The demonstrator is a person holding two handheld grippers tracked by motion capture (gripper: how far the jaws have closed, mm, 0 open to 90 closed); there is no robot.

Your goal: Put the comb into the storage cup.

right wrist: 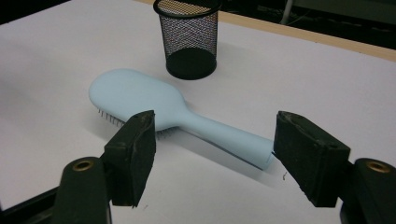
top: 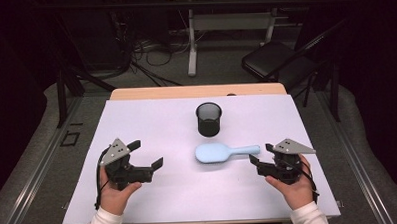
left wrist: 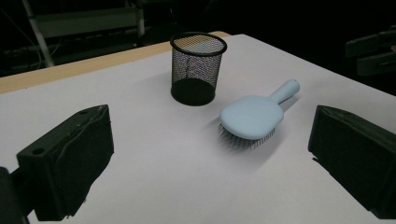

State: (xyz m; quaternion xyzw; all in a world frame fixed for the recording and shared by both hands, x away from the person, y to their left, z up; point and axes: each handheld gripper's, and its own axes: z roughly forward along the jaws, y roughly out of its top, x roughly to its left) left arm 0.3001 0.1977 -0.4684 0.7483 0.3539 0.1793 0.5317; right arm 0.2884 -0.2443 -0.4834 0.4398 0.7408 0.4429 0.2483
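— Where's the hairbrush (top: 227, 152) sitting from your seat?

— I see it lying bristles down on the white table cover (top: 179, 192), near the middle, its handle pointing right. The black mesh cup (top: 209, 119) stands upright just beyond it, on the far side, apart from it.

— And your right gripper (top: 262, 156)?

— I have it low at the right, just off the end of the handle. Its jaws stand apart and pinch nothing; in the right gripper view the handle tip (right wrist: 261, 151) lies ahead of the gap between them, and no pad touches it.

— The left gripper (top: 146, 154)?

— I hold it at the left, well apart from the brush, jaws spread wide and empty, pointed toward the brush head.
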